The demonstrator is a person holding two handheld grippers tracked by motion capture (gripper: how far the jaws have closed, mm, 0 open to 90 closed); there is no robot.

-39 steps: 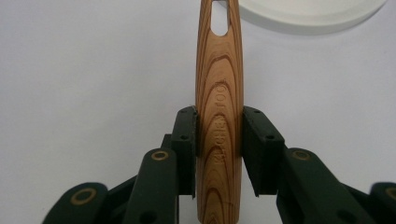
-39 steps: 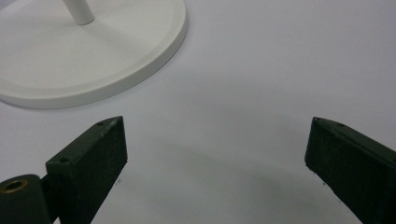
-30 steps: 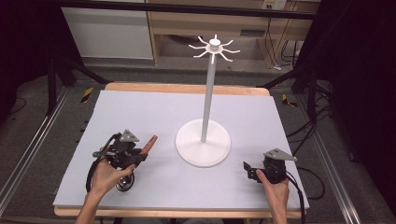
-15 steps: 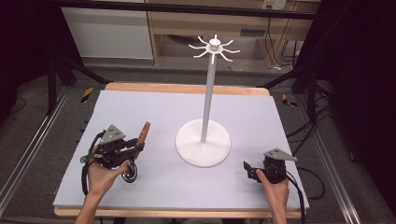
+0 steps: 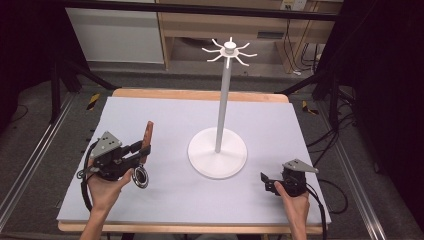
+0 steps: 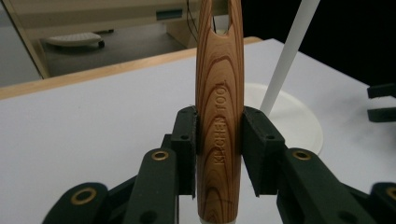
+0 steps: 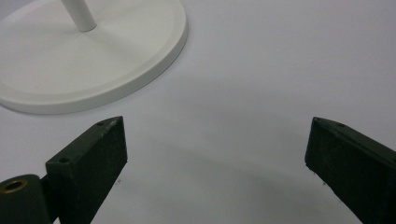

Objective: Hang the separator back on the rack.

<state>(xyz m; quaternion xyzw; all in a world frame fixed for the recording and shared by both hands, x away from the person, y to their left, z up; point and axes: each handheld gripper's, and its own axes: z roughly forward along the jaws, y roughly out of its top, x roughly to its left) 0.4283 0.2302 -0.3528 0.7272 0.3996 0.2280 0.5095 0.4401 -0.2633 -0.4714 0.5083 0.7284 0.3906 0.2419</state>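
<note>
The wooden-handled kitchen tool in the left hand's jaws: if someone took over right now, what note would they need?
Left gripper: jaws shut on the brown wooden-handled kitchen tool, handle pointing up and away, its round metal end hanging below the hand, lifted off the white table mat.
Right gripper: jaws open, nothing between them, low over the mat beside the stand's base.
White hook stand: upright mid-table, hooks at the top bare.
Done: tool picked up.
Left, most likely: hang the tool on a hook by the slot in its handle, then let go.
</note>
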